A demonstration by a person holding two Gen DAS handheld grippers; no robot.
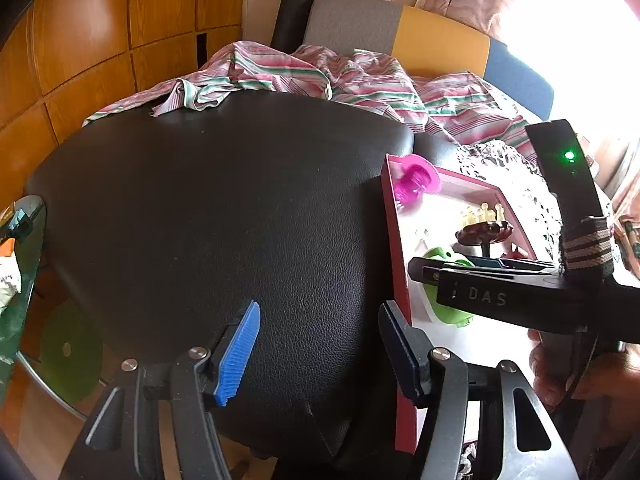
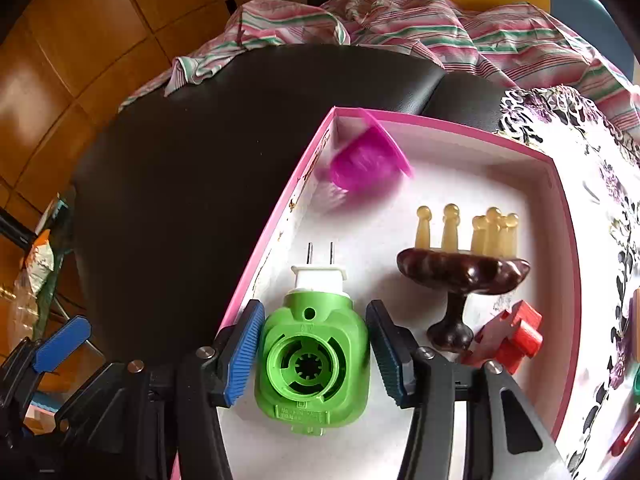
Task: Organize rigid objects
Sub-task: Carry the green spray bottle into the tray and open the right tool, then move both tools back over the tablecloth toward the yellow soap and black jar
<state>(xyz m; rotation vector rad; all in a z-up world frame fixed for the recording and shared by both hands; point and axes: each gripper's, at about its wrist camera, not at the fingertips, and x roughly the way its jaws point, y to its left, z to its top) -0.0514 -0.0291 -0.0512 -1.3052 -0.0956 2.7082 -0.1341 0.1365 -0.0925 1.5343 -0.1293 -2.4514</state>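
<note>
Pink box already holding magenta toy, brown stand, red block. Right tool straddling green plug-in, grip uncertain. Left tool open, empty. Strays right of box still unsorted.

Glossy green plastic on the plug-in device, with bare metal prongs, and beside it a polished dark wooden stand carrying waxy, translucent pegs. The pink box looks like matt cardboard, white inside. Grained black leather cushion, soft striped cloth behind, ribbed blue rubber fingers.
</note>
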